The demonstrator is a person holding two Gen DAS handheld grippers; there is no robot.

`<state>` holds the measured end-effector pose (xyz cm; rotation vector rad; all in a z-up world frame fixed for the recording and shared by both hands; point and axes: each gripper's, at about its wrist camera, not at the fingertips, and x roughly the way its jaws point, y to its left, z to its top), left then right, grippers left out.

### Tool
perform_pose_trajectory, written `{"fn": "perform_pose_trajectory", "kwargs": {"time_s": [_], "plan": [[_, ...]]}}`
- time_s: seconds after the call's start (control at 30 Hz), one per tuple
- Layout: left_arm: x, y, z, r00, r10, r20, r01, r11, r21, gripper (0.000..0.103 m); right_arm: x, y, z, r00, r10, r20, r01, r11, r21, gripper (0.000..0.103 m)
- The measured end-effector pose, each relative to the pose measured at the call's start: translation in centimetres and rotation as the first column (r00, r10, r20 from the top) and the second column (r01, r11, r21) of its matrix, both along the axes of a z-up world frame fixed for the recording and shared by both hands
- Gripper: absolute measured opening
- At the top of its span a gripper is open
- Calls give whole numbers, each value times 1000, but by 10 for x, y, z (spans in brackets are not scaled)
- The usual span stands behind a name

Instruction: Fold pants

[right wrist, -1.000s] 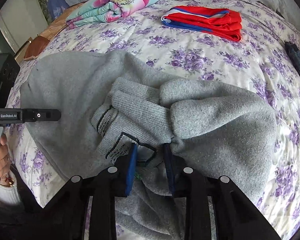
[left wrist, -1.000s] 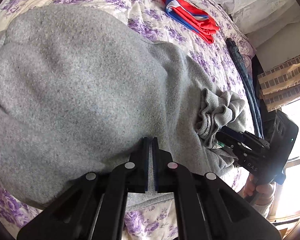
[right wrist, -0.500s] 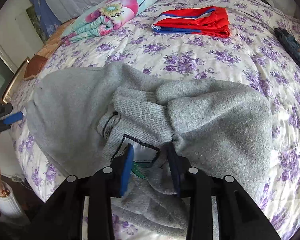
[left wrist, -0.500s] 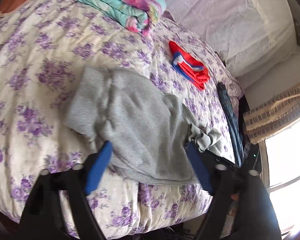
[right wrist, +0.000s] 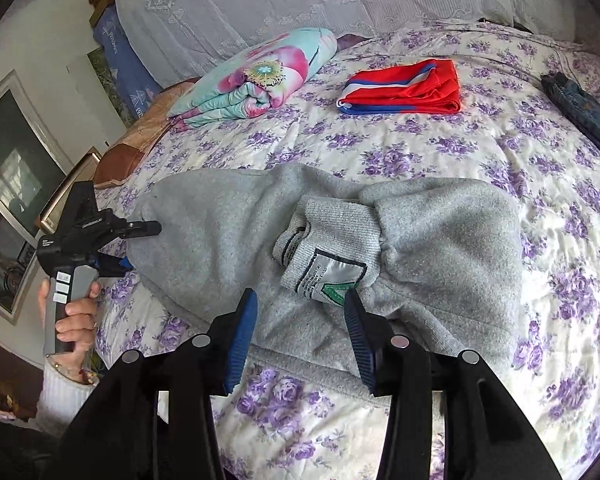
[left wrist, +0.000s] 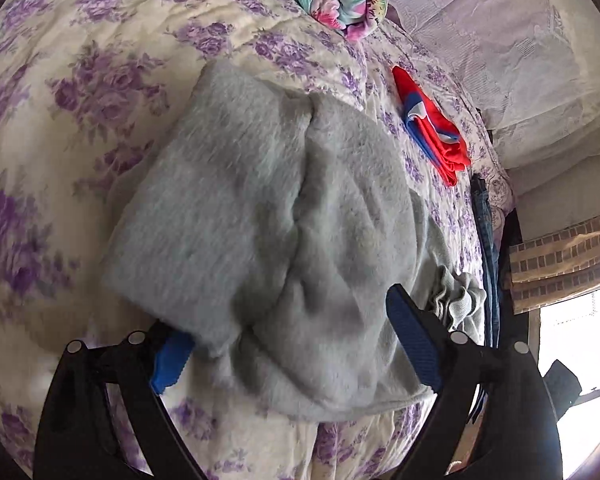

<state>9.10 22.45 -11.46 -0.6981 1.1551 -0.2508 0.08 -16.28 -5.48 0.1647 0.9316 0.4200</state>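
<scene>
— On the bed [right wrist: 440, 152]: grey pants [right wrist: 440, 240] folded, near edge.
— Left gripper [left wrist: 292, 344]?
— Spread wide, straddling pants.
— Right gripper [right wrist: 300, 340]?
— Wide too, holding nothing, just before waistband label [right wrist: 332, 276].

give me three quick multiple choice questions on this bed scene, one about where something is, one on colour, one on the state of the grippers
1. Where does the red folded garment lie relative to the grey pants?
A. under the pants
B. farther up the bed, apart from the pants
C. between the right gripper's fingers

2. What colour are the flowers printed on the bedspread?
A. purple
B. green
C. orange

3. How do the two grippers stand?
A. both shut on the pants
B. left shut, right open
C. both open, holding nothing

Answers:
1. B: the red folded garment sits beyond the grey pants with bare bedspread between them.
2. A: purple blooms cover the cream cloth.
3. C: the left gripper and right gripper each show their blue pads spread wide, clamping no fabric.
</scene>
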Motion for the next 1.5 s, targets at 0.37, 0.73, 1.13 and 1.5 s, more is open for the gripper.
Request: {"fn": "perform_pose_trajectory", "kwargs": {"time_s": [0.37,0.73,1.13,1.5], "plan": [[-41,-43,69,967,-93,238,19,955,296,29,52,52,-6,992,103,-74,-104,995,-14,46],[-33,-33,57,977,-89,192,39,968,250,29,125,139,-54,960,178,-217,-210,968,-136,23],[-33,-56,72,969,-126,212,50,941,333,28,76,67,30,996,89,23,-87,995,-51,35],[-29,-238,139,804,-522,283,388,823,415,24,-25,-116,37,934,-337,121,331,941,61,39]]}}
